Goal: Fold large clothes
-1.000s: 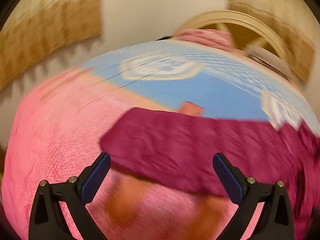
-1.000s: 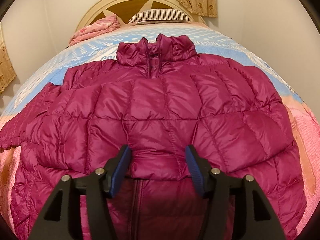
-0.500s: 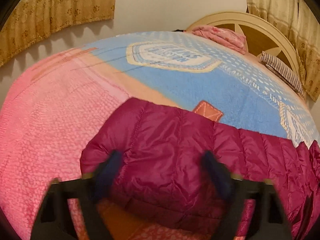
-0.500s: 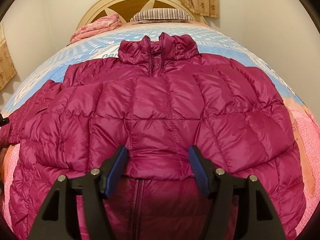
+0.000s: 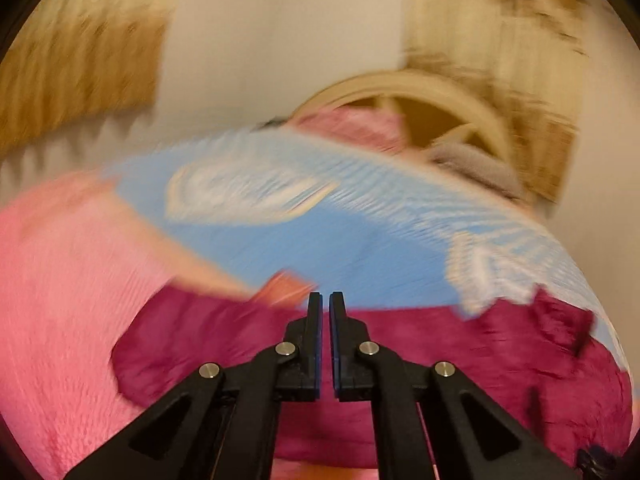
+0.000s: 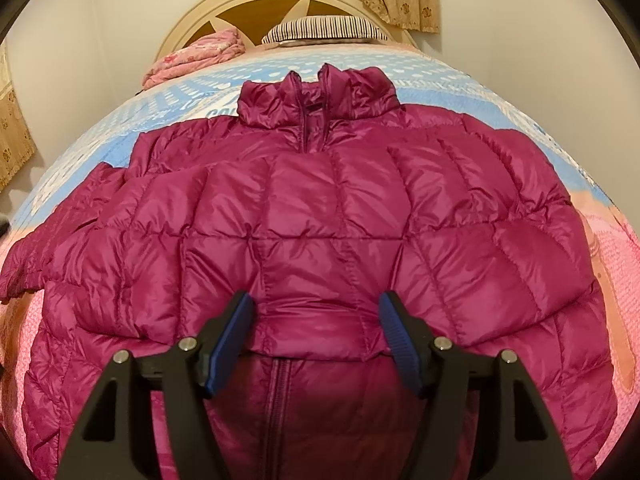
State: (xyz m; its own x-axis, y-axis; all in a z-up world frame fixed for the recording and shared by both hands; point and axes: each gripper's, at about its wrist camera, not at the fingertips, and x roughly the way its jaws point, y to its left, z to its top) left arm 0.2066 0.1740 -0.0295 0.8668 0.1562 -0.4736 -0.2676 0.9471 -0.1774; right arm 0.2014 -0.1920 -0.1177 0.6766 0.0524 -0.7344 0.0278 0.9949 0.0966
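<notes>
A magenta quilted puffer jacket [image 6: 320,216] lies front up on the bed, collar toward the headboard, right sleeve folded across its chest. My right gripper [image 6: 316,312] is open, its blue pads on either side of the folded cuff at the jacket's middle. In the blurred left wrist view the jacket's left sleeve [image 5: 224,344] lies stretched over the pink blanket. My left gripper [image 5: 325,300] is shut above the sleeve; I see no cloth between the pads.
The bed has a blue and pink patterned blanket [image 6: 460,80]. A cream headboard [image 6: 256,4], a striped pillow [image 6: 324,28] and a folded pink cloth [image 6: 196,56] are at the far end. Walls and curtains surround the bed.
My left gripper went from wide open over the sleeve to shut, and its view swung and blurred. My right gripper stayed open over the jacket's middle.
</notes>
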